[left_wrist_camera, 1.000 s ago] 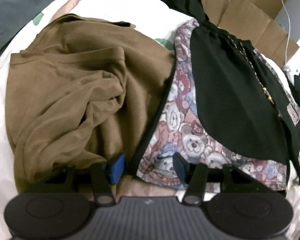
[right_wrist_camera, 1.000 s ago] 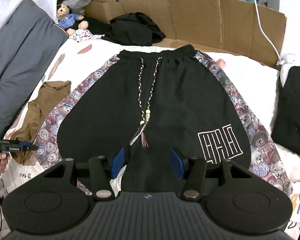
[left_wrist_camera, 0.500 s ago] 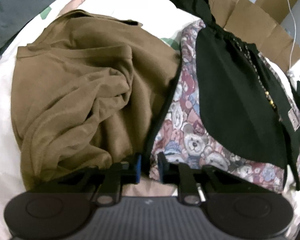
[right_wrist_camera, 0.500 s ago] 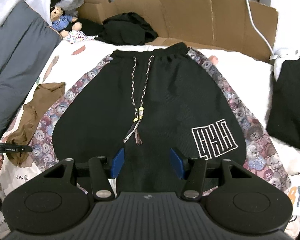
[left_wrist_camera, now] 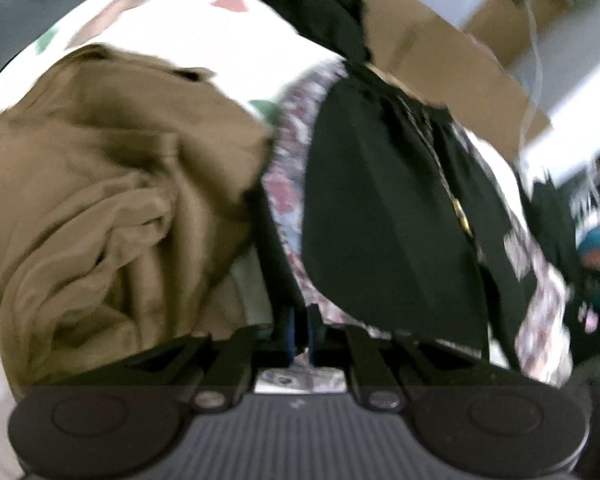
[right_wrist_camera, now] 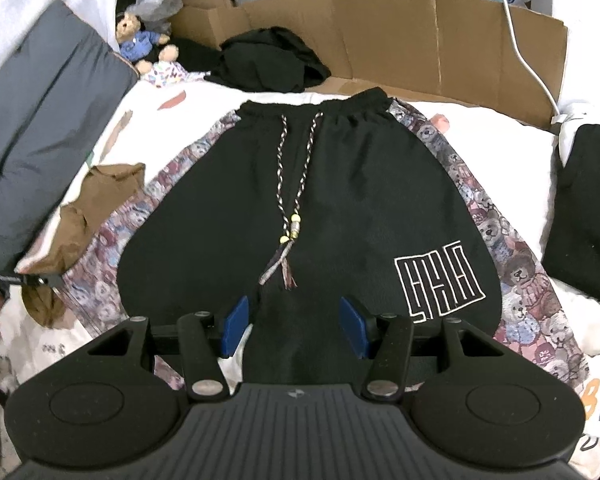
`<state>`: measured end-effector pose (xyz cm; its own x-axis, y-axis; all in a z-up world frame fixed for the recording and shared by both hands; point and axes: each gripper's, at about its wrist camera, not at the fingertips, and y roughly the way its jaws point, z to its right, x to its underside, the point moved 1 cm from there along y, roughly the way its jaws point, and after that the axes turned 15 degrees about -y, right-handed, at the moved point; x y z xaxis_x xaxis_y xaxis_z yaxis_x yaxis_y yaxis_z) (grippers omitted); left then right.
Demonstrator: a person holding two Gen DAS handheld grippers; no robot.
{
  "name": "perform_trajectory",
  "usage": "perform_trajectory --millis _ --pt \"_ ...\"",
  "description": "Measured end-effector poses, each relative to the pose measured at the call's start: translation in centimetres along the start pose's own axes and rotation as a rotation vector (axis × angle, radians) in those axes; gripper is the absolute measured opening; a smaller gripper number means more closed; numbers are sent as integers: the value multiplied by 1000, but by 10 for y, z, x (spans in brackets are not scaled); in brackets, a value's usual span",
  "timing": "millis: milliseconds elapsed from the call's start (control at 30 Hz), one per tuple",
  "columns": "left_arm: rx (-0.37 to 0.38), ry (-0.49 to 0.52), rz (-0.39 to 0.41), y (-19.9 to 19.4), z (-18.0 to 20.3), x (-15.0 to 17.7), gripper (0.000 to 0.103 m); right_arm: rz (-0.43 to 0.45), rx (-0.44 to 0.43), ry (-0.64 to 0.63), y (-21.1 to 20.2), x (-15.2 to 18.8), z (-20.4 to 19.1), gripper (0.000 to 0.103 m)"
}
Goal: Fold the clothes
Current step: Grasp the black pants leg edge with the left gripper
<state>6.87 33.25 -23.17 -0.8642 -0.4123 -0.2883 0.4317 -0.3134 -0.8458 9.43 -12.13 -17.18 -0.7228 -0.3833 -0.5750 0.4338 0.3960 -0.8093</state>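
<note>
left view blurring, hem hiding behind pads | left gripper (left_wrist_camera: 299, 334) pinching shorts (right_wrist_camera: 308, 216) hem | right gripper (right_wrist_camera: 296, 326) hovering spread over shorts

Your right tongs (right_wrist_camera: 296, 326) are black, with blue pads (right_wrist_camera: 236, 330), silver pivot screws, a ribbed grey housing and two round caps. Your left tongs (left_wrist_camera: 299, 336) match: black arms, blue pads, same ribbed housing.

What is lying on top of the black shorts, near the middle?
A braided drawstring with beads lies on the black shorts. What is under the shorts is covered, except the white bedding around them.
</note>
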Motion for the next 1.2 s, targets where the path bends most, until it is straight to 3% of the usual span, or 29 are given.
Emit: perform_trajectory --millis 100,667,1200 --pt "20 18 -24 3 17 -2 6 2 -3 -2 2 0 0 56" --pt "88 64 8 -11 67 -17 5 50 -70 -85 5 -8 -27 56" --pt "230 130 -42 11 145 -33 5 71 -230 -244 28 -45 -110 56"
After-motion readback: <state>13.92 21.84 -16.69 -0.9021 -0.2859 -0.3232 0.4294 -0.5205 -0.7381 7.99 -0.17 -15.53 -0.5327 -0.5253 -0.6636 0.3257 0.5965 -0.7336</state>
